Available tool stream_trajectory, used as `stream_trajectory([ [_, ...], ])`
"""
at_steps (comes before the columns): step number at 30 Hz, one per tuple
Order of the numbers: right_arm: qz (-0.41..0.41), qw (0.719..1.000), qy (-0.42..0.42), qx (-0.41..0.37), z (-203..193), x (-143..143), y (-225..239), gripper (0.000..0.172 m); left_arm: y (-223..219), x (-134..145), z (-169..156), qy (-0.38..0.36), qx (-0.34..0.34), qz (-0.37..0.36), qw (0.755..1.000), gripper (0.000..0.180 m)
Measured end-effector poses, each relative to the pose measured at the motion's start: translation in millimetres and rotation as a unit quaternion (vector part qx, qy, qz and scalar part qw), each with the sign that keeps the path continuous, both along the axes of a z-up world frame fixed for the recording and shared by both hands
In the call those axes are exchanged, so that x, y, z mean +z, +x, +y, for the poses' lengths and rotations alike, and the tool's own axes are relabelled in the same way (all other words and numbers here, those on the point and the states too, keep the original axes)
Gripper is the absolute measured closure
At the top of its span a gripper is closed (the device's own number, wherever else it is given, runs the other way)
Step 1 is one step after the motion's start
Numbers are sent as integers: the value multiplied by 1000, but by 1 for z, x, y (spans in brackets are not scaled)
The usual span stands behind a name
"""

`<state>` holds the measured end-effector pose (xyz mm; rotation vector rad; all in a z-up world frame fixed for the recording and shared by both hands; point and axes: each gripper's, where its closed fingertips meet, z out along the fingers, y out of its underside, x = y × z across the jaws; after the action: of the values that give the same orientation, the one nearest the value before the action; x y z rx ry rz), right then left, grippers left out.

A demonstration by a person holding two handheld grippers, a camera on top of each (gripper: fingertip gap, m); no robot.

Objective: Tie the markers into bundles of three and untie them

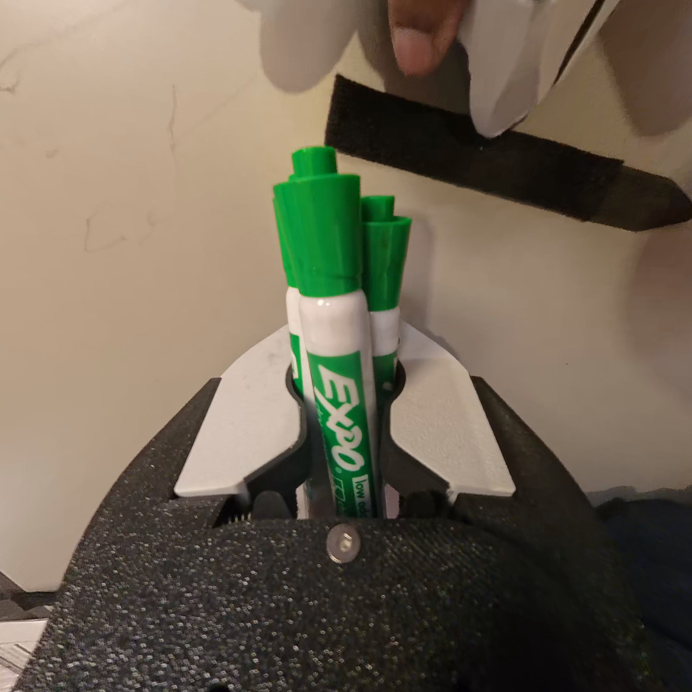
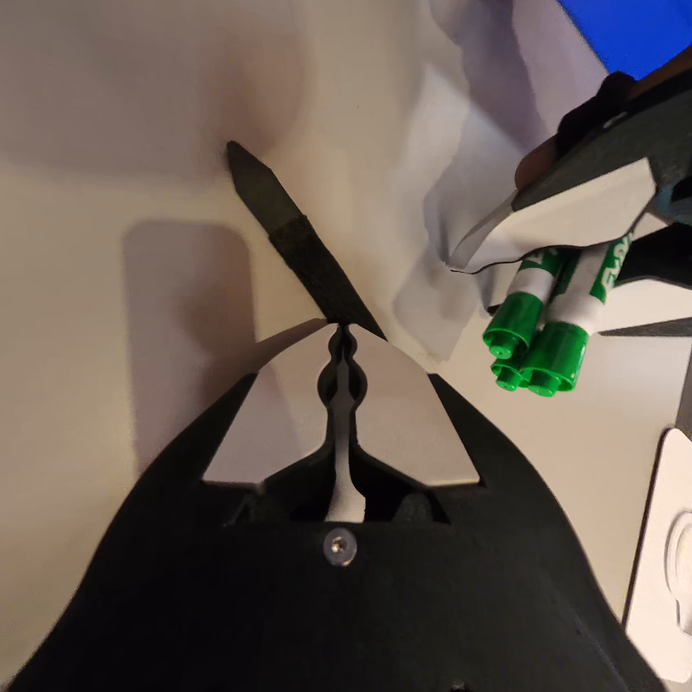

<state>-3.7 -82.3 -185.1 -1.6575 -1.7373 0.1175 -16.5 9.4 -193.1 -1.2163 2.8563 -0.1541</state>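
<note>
While my left gripper [image 1: 342, 359] clamps three green-capped white plastic markers [image 1: 329, 299] upright between its pads, caps pointing away from me, my right gripper [image 2: 342, 327] is pinched fully closed on a flat black fabric strap [image 2: 299, 254]. That strap hangs just beyond the marker caps, above the cream tabletop [image 1: 131, 224].

Both grippers, left [image 1: 342, 359] and right [image 2: 342, 329], have coarse black bodies, white wedge-shaped fingers with black scalloped inner pads, and one silver screw [image 1: 342, 547].
</note>
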Motion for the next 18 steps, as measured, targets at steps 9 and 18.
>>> stream_trajectory([
  [9, 52, 998, 37, -9, 1, 25, 11, 172, -3, 2, -1, -1, -4, 2, 1000, 139],
  [18, 33, 996, -77, 18, -6, 9, 10, 134, -5, 3, 0, 0, -4, 8, 1000, 139],
])
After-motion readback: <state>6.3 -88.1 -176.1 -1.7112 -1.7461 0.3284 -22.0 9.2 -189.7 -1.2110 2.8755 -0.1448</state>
